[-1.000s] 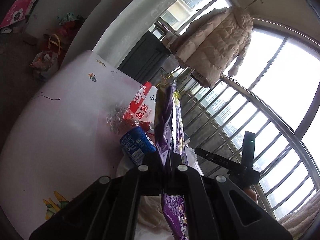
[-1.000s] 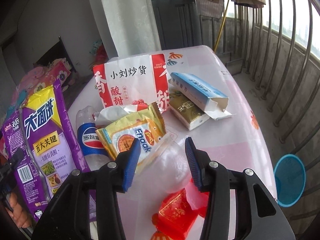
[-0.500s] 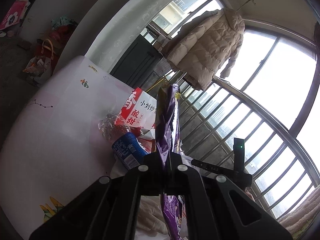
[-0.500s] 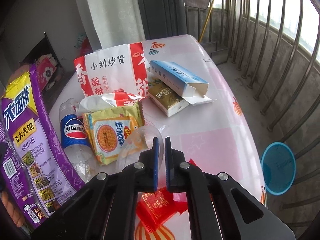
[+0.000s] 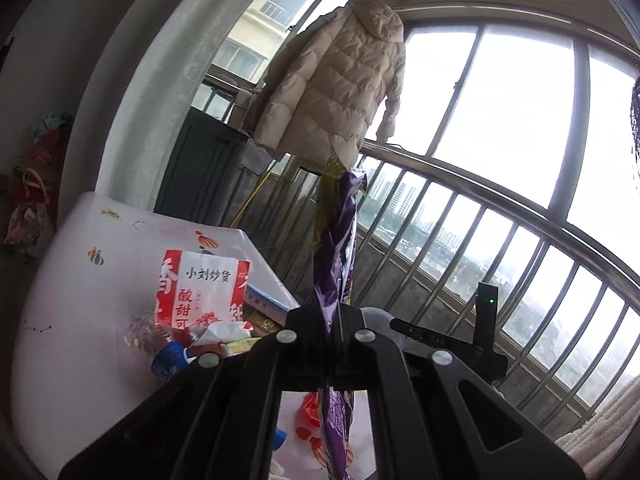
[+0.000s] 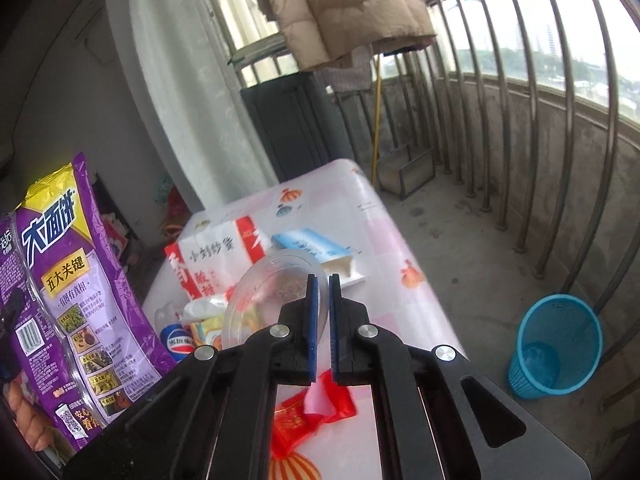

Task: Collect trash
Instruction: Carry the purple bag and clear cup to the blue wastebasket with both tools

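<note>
Right gripper (image 6: pixel 323 280): jaws were apart a second ago, now brought together on the rim of a clear, round plastic lid (image 6: pixel 272 292). The lid is tilted up off the tabletop (image 6: pixel 380 248), where earlier it lay flat among the litter. Judged: pick made, lid ready to carry.

Left gripper (image 5: pixel 338 320): clamped, as before, on the purple and yellow foil snack bag (image 5: pixel 338 248), which stands up edge-on between the jaws. In the right wrist view the bag hangs at far left. This view now shows more window and less tabletop than a second ago, so the bag has gone up.

Meaning for the task: two pieces of trash are in hand. The blue mesh wastebasket (image 6: pixel 556 348) stands on the balcony floor, right of the tabletop and well apart from both loads; likely the drop point.

Left on the tabletop:
- red and white paper snack bag (image 6: pixel 216 256), far side
- light blue cardboard box (image 6: pixel 316 246), end open, right of it
- crushed clear plastic bottle with blue label (image 6: pixel 176 340)
- crumpled white tissue (image 6: pixel 204 306)
- red foil wrappers (image 6: pixel 312 412), near edge

Surface: white and pink patterned cover with small printed motifs.

Room: enclosed balcony, curved metal railing (image 6: pixel 560 120), large windows, beige quilted coat (image 5: pixel 340 80) hanging overhead, white curtain, dark cabinet beyond.
</note>
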